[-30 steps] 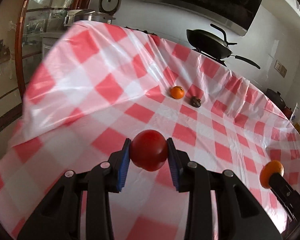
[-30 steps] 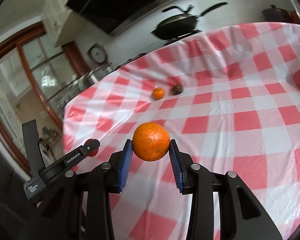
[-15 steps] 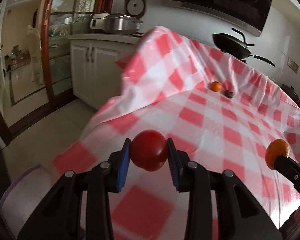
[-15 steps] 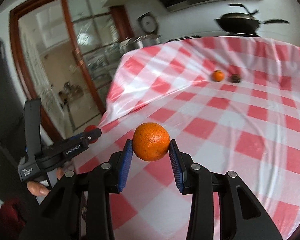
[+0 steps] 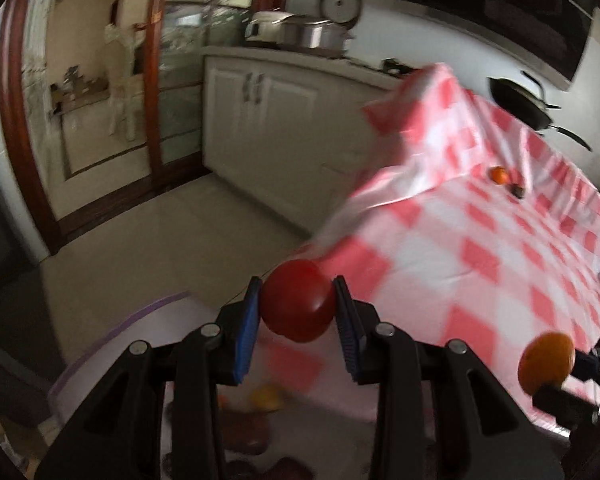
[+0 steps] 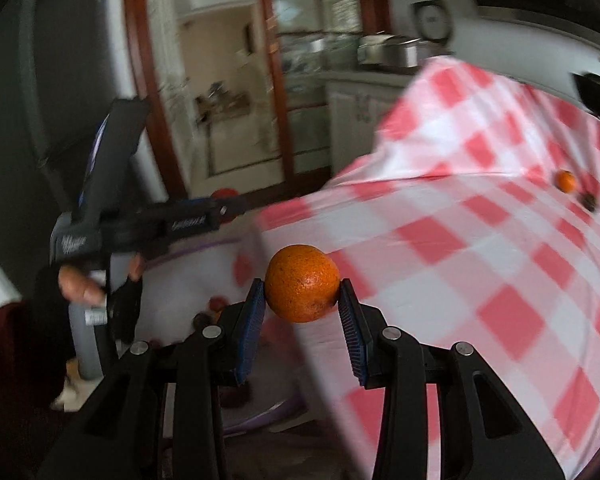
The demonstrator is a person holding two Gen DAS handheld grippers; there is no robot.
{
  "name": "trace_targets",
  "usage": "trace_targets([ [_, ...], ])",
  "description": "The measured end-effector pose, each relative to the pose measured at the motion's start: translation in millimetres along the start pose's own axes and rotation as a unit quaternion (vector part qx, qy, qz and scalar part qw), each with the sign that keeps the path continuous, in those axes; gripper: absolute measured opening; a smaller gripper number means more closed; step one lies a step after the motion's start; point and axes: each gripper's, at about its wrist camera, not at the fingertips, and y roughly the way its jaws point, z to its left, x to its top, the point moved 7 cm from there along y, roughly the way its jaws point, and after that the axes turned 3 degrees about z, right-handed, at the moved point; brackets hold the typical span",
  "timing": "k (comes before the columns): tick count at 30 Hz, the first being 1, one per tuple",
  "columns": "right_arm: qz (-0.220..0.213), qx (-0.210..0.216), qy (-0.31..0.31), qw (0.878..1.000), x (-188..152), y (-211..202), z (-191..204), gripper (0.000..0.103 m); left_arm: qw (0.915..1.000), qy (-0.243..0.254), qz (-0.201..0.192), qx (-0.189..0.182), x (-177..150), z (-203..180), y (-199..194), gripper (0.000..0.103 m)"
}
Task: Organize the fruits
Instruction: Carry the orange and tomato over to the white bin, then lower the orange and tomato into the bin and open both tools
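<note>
Two grippers, each clamped on one fruit. Left gripper (image 5: 297, 307): blue pads pressed on both sides of a red tomato (image 5: 298, 304), held off the edge of the bench (image 5: 500, 280), over a white tub (image 5: 112, 344) with a purple rim. Inside the tub, blurred: something yellow (image 5: 266, 398) and dark reddish lumps, kind not clear. Right gripper (image 6: 302, 300): pads tight against an orange (image 6: 302, 282), held above the bench's near edge, tub (image 6: 188, 272) just to its left with a few small fruits on its floor. From the right wrist view, left gripper (image 6: 228, 210) seen side-on at left, a bit of red showing at its tip, gripped by a hand (image 6: 76, 284) in a dark fingerless glove. From the left wrist view, right gripper's orange (image 5: 546, 362) at lower right.

Farther out on the red-and-white checked cloth: a small orange fruit (image 5: 499, 175) and just beside it a small dark one (image 5: 517, 191), well apart from both grippers. Beyond the bench: white cabinets (image 5: 268, 120) with steel pots (image 5: 312, 32) on top, a black pan (image 5: 520, 100) at the far right, a wood-framed glass door (image 5: 152, 80) at left.
</note>
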Motion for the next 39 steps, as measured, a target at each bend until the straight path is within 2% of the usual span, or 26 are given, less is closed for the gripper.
trace_targets([
  [4,0.056,0.038,-0.048,0.997,-14,32,41,0.038,0.9983,0.0,0.05,0.03,-22,41,17,0.036],
  [6,0.088,0.056,-0.065,0.993,-24,50,57,0.038,0.9935,0.017,0.092,0.064,-40,58,33,0.036],
  [8,0.133,0.068,-0.08,0.985,-40,75,71,0.038,0.9882,0.024,0.128,0.081,-59,70,46,0.036],
  [13,0.227,0.059,-0.106,0.966,-69,129,86,0.038,0.975,0.05,0.196,0.092,-103,87,56,0.036],
  [16,0.261,0.059,-0.104,0.958,-76,153,91,0.038,0.9667,0.075,0.225,0.096,-125,93,54,0.036],
  [18,0.28,0.054,-0.102,0.953,-78,166,91,0.038,0.9579,0.098,0.254,0.091,-142,94,54,0.036],
  [23,0.312,0.035,-0.102,0.944,-84,190,92,0.038,0.9352,0.137,0.316,0.082,-176,93,64,0.036],
  [26,0.327,0.022,-0.109,0.939,-91,200,88,0.038,0.927,0.14,0.337,0.086,-191,94,71,0.036],
  [29,0.336,0.017,-0.113,0.935,-99,202,89,0.039,0.9239,0.14,0.344,0.094,-198,94,74,0.036],
  [36,0.336,0.018,-0.102,0.936,-102,202,77,0.04,0.9187,0.132,0.36,0.094,-203,101,78,0.037],
  [37,0.334,0.019,-0.101,0.937,-102,202,77,0.042,0.9191,0.131,0.36,0.091,-201,102,80,0.043],
  [38,0.33,0.018,-0.101,0.939,-101,201,77,0.049,0.9196,0.128,0.362,0.085,-201,100,79,0.047],
  [39,0.325,0.018,-0.1,0.94,-99,200,76,0.052,0.9201,0.125,0.362,0.082,-193,99,86,0.055],
])
